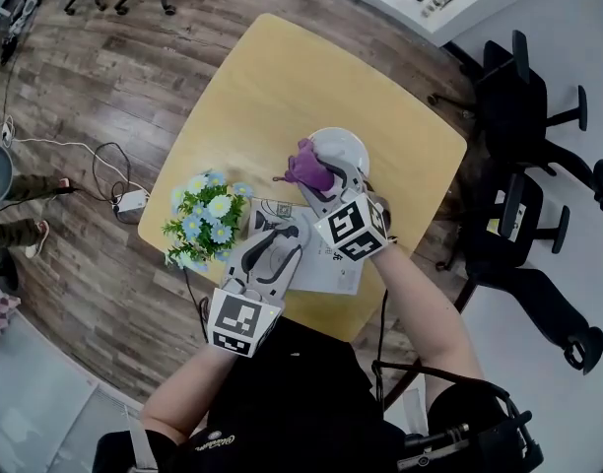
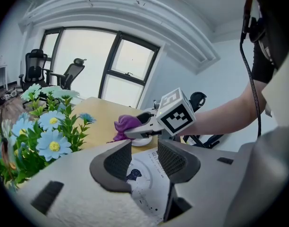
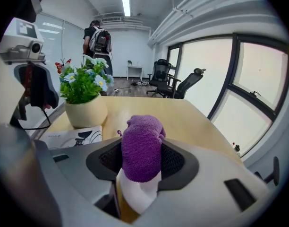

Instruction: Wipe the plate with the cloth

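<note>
Right gripper (image 1: 326,180) was clamped on purple cloth (image 3: 142,145), bunched between its fingers (image 3: 176,161), protruding toward 12 o'clock over white plate (image 1: 351,146); left gripper (image 2: 143,161) jaws stood apart, holding nothing

A person wears a black short-sleeved top (image 1: 282,402) with small white lettering (image 1: 218,443) on the chest. The left gripper (image 1: 285,236) and the right gripper (image 1: 321,173) have matching pale grey moulded shells, and each jaw is lined with a dark, finely ribbed pad (image 2: 117,162). Narrow dark rectangular slots (image 2: 49,196) mark the shells' flanks. Each tool bears a white cube printed with black square markers, the left cube (image 1: 240,321) near the body and the right cube (image 1: 353,228) farther out. A thin black cable (image 1: 381,328) runs beside the right forearm toward black gear (image 1: 469,432) near the waist.
</note>
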Action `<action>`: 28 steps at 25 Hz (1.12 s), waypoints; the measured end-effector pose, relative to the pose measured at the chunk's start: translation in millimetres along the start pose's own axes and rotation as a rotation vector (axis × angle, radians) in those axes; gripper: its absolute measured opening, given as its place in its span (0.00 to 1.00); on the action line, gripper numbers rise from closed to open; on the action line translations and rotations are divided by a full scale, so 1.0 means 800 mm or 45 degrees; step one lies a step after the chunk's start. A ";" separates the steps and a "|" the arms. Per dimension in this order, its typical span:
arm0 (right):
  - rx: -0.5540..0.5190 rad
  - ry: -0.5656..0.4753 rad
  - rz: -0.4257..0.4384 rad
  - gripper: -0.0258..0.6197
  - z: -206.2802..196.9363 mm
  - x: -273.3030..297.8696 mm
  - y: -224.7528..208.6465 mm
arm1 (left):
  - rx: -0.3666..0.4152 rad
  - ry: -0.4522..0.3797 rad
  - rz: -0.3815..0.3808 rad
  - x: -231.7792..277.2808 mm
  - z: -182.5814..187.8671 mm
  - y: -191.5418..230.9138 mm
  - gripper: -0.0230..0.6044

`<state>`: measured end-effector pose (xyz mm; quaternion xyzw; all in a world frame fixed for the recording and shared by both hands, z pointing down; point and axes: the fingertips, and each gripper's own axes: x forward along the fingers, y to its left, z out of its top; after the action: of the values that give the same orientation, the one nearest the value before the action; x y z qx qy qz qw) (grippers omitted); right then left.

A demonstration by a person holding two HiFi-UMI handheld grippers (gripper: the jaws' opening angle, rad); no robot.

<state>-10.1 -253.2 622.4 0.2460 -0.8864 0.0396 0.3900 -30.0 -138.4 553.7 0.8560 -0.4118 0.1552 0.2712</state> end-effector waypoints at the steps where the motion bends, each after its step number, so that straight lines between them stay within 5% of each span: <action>1: -0.007 0.000 0.018 0.33 -0.002 -0.002 0.009 | 0.000 0.000 -0.004 0.001 0.000 -0.002 0.32; 7: -0.040 0.019 0.049 0.33 -0.011 0.001 0.023 | -0.004 0.001 -0.012 0.001 -0.003 -0.006 0.32; 20: 0.064 0.057 -0.174 0.33 -0.020 0.003 -0.100 | -0.037 -0.019 -0.003 -0.001 0.005 -0.003 0.32; 28: 0.049 0.055 -0.093 0.33 -0.024 0.000 -0.063 | -0.015 -0.006 -0.004 0.004 0.005 -0.008 0.32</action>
<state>26.4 -292.2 629.5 0.2847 -0.8673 0.0475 0.4056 -22.8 -139.3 549.5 0.8553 -0.4122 0.1503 0.2755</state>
